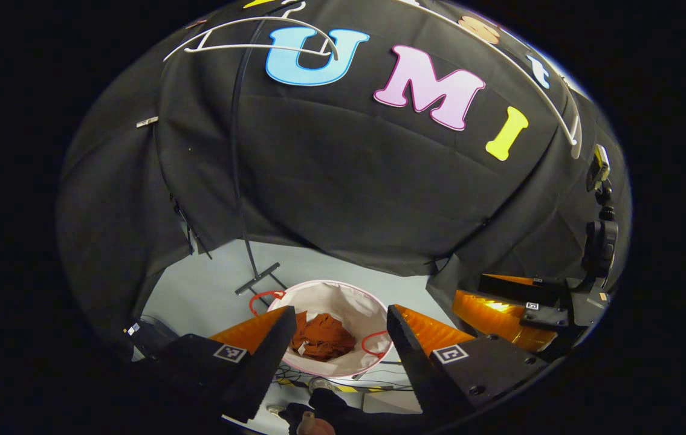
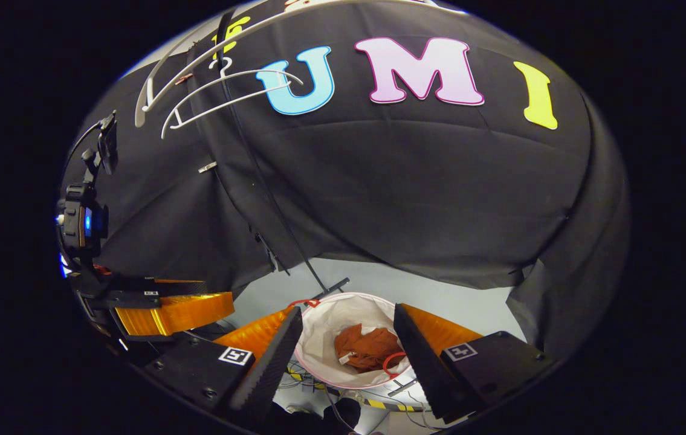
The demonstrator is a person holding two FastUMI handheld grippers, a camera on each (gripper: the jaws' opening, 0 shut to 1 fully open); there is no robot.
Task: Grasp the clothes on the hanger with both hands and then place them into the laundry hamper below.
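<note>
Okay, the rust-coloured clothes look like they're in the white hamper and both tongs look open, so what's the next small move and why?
Probably just lift both tongs up and back, away from the hamper. The crumpled rust-orange garment lies inside the round white fabric laundry hamper, the white plastic hanger hangs bare on the rail, and the left tongs and right tongs are open and hold nothing, so the placing looks done.
</note>
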